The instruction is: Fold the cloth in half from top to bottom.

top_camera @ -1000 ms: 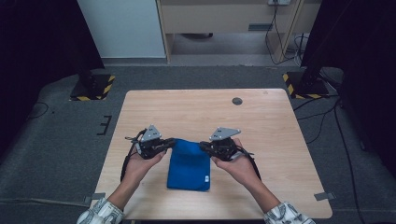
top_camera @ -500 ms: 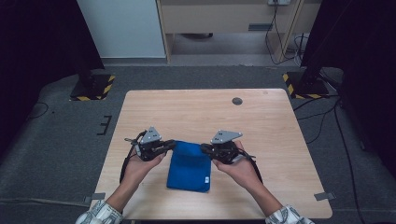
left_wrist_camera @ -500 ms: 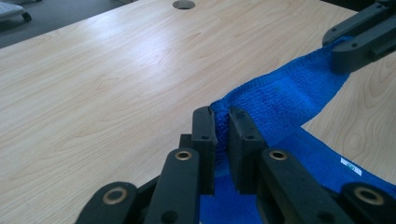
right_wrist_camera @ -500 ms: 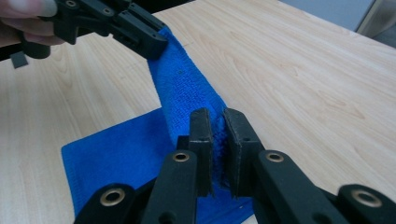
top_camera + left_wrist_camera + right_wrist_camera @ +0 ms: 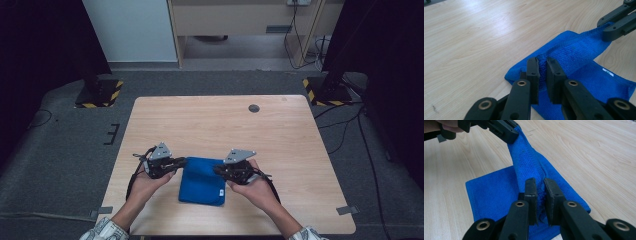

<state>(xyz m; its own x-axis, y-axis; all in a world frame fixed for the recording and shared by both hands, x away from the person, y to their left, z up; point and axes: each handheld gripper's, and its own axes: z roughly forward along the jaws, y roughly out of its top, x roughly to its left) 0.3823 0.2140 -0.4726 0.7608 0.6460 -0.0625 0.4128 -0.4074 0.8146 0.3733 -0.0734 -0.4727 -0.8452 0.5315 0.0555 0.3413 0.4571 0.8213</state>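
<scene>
On the table (image 5: 215,125), I have the blue cloth (image 5: 202,182) between my two grippers, its far edge raised off the wood and the rest lying flat toward the person. My left gripper (image 5: 542,72) pinches that edge's left corner, jaws nearly pressed together on the fold. My right gripper (image 5: 540,195) pinches the other corner likewise. The cloth between each pair of jaws is hidden; a small white tag (image 5: 607,72), print unreadable, lies beyond the left gripper.
</scene>
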